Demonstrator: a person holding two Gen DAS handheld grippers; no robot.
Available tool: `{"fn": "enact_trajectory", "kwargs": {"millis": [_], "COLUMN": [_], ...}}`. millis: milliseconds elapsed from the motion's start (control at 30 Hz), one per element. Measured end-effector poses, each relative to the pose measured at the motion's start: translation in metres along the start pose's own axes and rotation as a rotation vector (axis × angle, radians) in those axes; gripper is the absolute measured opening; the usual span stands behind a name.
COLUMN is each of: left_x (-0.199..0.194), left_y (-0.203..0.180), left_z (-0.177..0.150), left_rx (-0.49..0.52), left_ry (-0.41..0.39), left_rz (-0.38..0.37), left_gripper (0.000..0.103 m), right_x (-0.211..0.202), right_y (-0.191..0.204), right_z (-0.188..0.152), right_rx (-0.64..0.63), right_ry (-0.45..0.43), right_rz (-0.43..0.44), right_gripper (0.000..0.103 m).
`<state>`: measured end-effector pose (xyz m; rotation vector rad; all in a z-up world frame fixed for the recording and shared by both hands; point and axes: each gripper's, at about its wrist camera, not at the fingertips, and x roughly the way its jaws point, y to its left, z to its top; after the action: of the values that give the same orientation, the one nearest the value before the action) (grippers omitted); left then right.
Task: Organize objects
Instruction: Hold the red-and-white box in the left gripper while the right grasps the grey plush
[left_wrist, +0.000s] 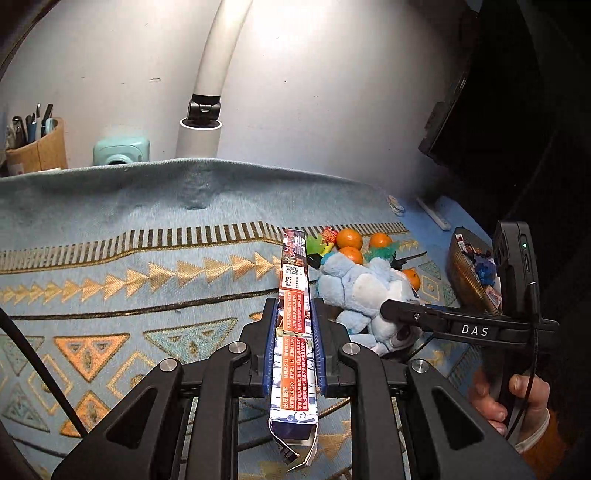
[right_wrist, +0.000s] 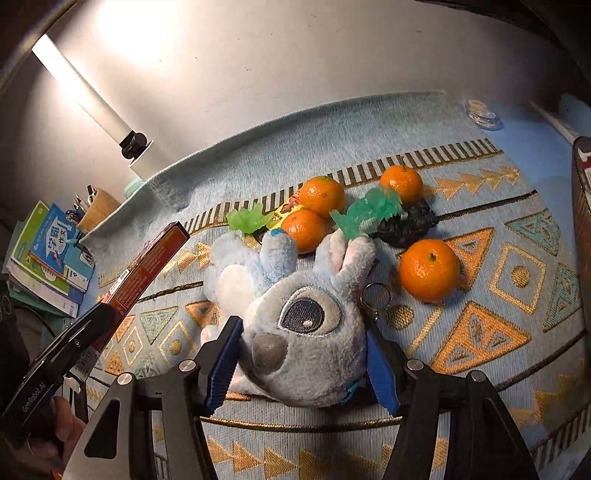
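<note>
Reading "DAS" on right gripper (left_wrist: 397, 314) arm.

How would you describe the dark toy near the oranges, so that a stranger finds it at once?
Start from the blue plush toy lying on the patterned cloth. Just beyond its ears, between the far-right orange and the nearest orange, sits a black figure. It is the only dark, bumpy thing there; the figures beside it are translucent green.
</note>
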<state>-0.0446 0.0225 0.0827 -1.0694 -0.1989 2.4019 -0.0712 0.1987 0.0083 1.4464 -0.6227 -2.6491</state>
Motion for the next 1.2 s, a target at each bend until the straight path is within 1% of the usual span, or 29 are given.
{"fn": "enact_trajectory", "kwargs": {"millis": [133,267,467,600,667,800,867,1067,1200], "left_x": [-0.015,-0.035,-0.054,-0.060,-0.062,-0.062,-0.061,-0.063,-0.059], "left_y": [-0.016,-0.032,-0.048,-0.050,-0.051,-0.053,-0.055,-0.070,-0.081], "left_z": [-0.016,-0.034,-0.056,-0.063,-0.066,-0.067,-0.065,-0.058,-0.056], "left_rx": [0.009,0.031,0.077,0.071,0.068,0.046,0.036,0.068,0.072], "left_ry": [-0.009,-0.029,-0.044,-0.044,-0.050,-0.059,-0.056,-0.090,-0.096], "left_rz": [0.007,0.009,0.007,-0.020,-0.035,-0.064,-0.083,-0.120,-0.122], "left_gripper": [0.014,0.014,0.014,0.014,0.014,0.014,0.014,0.014,0.014], "right_x": [-0.022,-0.046,-0.073,-0.083,-0.086,-0.097,-0.105,-0.132,-0.148], "right_y": [-0.002,-0.005,-0.017,-0.020,-0.019,-0.012,-0.012,-0.010,-0.010], "right_z": [-0.019,-0.037,-0.068,-0.082,-0.087,-0.092,-0.095,-0.099,-0.096], "right_rx": [0.050,0.076,0.167,0.199,0.204,0.171,0.175,0.158,0.145], "right_ry": [-0.020,-0.060,-0.093,-0.113,-0.116,-0.134,-0.147,-0.203,-0.238], "right_rz": [0.048,0.062,0.099,0.104,0.093,0.043,0.038,0.014,0.019], "right_gripper": [0.061,0.061,0.061,0.061,0.061,0.061,0.061,0.061,0.061]}}
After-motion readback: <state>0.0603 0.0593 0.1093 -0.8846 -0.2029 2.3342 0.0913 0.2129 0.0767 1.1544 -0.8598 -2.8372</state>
